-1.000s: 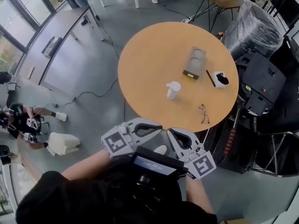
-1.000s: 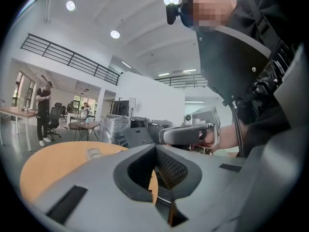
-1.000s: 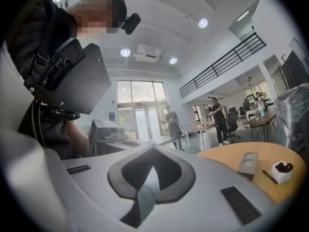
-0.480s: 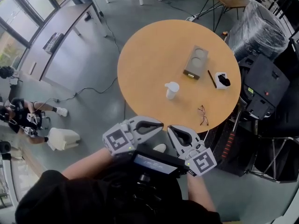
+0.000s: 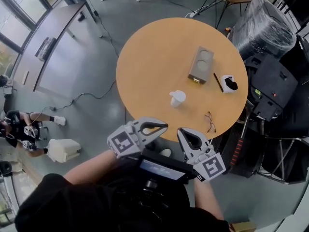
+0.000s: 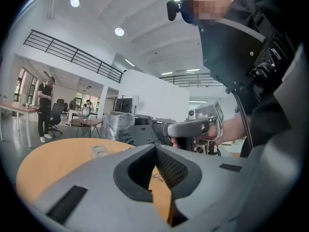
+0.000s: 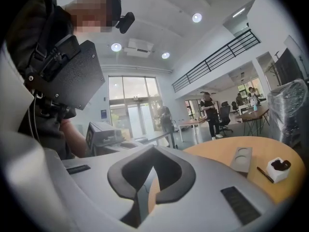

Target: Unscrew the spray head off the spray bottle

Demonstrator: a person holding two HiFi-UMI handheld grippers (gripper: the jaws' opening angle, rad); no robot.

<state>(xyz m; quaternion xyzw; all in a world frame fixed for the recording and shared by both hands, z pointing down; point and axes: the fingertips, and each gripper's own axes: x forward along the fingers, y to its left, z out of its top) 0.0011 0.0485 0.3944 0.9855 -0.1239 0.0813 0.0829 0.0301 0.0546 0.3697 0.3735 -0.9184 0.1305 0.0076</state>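
A small white spray bottle point(image 5: 177, 98) stands upright near the middle of the round wooden table point(image 5: 149, 66), with nothing touching it. My left gripper point(image 5: 165, 126) and right gripper point(image 5: 180, 131) hang side by side close to my body, just short of the table's near edge and well apart from the bottle. In the left gripper view the jaws point(image 6: 155, 149) are shut with nothing between them, and the right gripper's handle point(image 6: 198, 127) shows beyond them. In the right gripper view the jaws point(image 7: 153, 152) are shut and empty. Neither gripper view shows the bottle.
On the table lie a grey two-hole tray point(image 5: 201, 65), a dark pen point(image 5: 217, 81), a white box with something black in it point(image 5: 228, 83) and a pair of glasses point(image 5: 209, 122). Black equipment point(image 5: 270, 88) and a plastic-wrapped bundle point(image 5: 263, 30) crowd the table's right side.
The head view has drifted slightly, so the table sits a little lower and to the left. Both grippers have stayed shut and close to the body.
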